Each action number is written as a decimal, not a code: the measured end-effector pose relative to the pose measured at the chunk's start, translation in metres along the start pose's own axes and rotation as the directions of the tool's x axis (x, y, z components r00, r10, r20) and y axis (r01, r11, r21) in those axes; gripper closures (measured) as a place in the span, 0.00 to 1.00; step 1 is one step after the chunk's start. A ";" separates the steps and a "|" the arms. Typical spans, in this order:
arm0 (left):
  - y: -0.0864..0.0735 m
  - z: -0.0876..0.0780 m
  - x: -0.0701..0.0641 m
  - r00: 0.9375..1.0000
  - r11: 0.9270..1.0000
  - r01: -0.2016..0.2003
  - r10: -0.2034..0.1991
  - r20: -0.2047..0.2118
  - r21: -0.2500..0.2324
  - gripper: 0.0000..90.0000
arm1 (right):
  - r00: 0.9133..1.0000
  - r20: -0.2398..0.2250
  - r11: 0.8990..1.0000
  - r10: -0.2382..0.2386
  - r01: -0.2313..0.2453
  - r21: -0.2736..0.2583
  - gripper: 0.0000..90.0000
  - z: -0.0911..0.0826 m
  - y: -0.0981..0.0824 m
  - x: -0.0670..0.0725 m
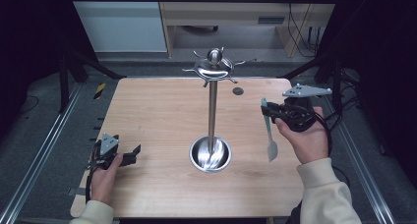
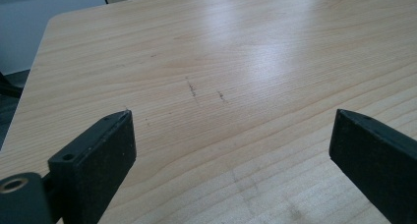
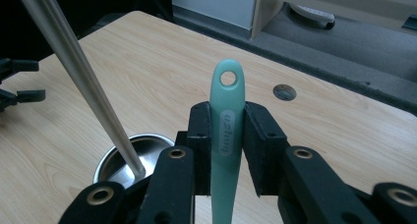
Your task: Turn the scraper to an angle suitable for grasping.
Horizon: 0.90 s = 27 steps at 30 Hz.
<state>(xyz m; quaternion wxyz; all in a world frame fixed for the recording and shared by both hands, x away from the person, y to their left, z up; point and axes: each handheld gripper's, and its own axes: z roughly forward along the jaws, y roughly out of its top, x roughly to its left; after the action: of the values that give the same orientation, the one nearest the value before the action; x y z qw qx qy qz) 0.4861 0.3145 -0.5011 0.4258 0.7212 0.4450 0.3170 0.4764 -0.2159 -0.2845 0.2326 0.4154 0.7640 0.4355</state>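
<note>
Two grippers work over a wooden surface (image 1: 162, 111) in the high view. The right gripper (image 1: 269, 112), at the right edge, holds a teal-handled utensil (image 1: 268, 130) by the handle, its pale blade hanging toward the near side, clear of the wood. The right hand (image 1: 307, 135) wraps the gripper body from the near side, with the sleeve coming in from the near right corner. In the middle stands a metal hanging stand (image 1: 213, 106), a bowl-shaped base, an upright pole and a ring of hooks at the top. The left gripper (image 1: 129, 155) rests low near the left near corner, pointing toward the stand's base.

In the left gripper view, its jaws stand spread wide with nothing between them, over bare wood.

In the right gripper view, the jaws pinch the utensil's handle (image 3: 227, 135) from both sides, with the hanging hole (image 3: 228, 78) projecting just past the tips. The pole (image 3: 78, 71) slants by on the left, down into the base (image 3: 123, 160).

The step in hand appears to be carrying the utensil to the stand for hanging. The next move probably calls for lifting the handle end up to hook height, far of its present place, and threading the hole over one hook tip before letting go.
</note>
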 end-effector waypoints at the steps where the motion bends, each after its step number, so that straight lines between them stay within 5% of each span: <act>1: 0.000 0.000 0.000 1.000 1.000 -0.001 0.001 0.000 0.001 0.04 | 1.000 0.000 1.000 -0.001 0.001 -0.005 0.83 -0.001 0.000 0.001; 27: 0.000 0.000 0.000 1.000 1.000 -0.001 0.001 0.003 -0.001 0.04 | 0.999 -0.046 0.989 -0.020 0.013 -0.147 0.83 -0.018 0.012 0.018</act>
<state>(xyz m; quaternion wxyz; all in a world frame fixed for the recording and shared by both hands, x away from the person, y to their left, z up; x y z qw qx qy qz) 0.4862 0.3145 -0.5011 0.4265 0.7218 0.4440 0.3162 0.4588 -0.2064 -0.2647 0.2479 0.3804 0.7384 0.4986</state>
